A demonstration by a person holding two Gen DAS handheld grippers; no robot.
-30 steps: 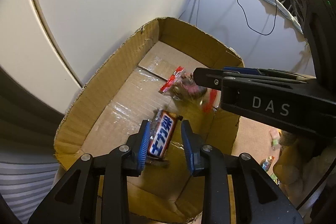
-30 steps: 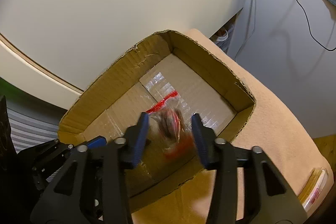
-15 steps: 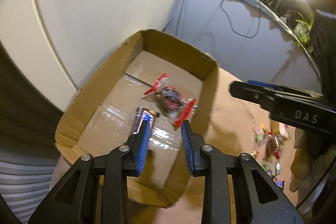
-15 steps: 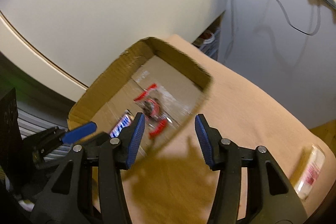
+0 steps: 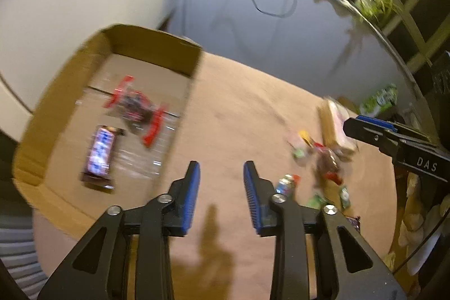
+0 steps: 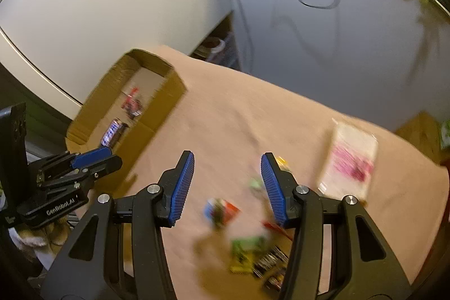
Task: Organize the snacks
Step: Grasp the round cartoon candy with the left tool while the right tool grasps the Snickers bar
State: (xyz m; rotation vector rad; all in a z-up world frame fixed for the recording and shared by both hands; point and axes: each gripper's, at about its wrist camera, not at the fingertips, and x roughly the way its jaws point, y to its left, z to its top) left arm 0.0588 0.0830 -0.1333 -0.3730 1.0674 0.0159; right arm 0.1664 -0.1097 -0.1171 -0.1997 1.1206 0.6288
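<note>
Two snacks lie in the cardboard box (image 5: 64,92) at the bench's far left: a chocolate bar (image 5: 99,156) and a red-ended candy pack (image 5: 136,108). Both the left tool (image 5: 221,179) and right tool (image 6: 226,184) hang spread and empty over the tan bench (image 5: 242,108). A scatter of loose snacks (image 6: 247,238) and a pink-printed packet (image 6: 348,162) remain unsorted at right, so most of the job appears left.
</note>
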